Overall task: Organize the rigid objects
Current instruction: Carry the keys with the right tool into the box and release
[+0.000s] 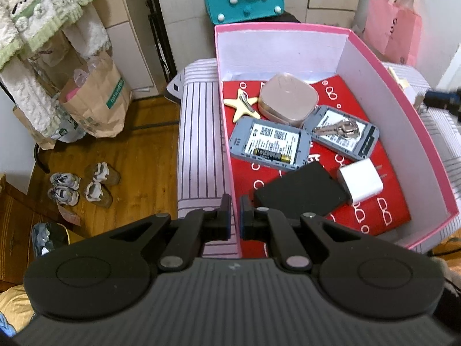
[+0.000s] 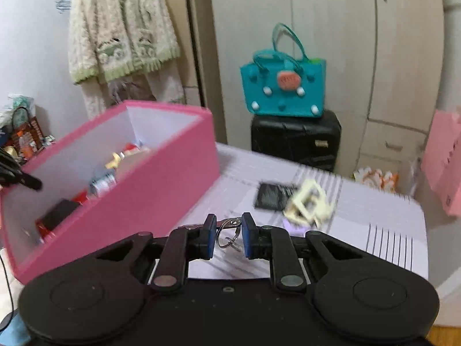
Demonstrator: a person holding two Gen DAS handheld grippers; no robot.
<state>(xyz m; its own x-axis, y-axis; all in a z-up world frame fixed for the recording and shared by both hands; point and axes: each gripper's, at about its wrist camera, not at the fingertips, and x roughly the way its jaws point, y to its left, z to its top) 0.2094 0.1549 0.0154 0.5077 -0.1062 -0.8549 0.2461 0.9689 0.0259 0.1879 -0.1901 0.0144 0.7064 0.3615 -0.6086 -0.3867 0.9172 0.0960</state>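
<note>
A pink box stands on a striped table. Inside lie a star clip, a beige case, two grey devices, a battery, a key, a white charger and a black block. My left gripper is shut on the box's near left wall. My right gripper is slightly open around a metal key ring above the table. A cream hair claw and a black card lie beyond it.
A teal bag sits on a black suitcase behind the table. A pink bag hangs at the right. Paper bags and shoes are on the wooden floor at the left.
</note>
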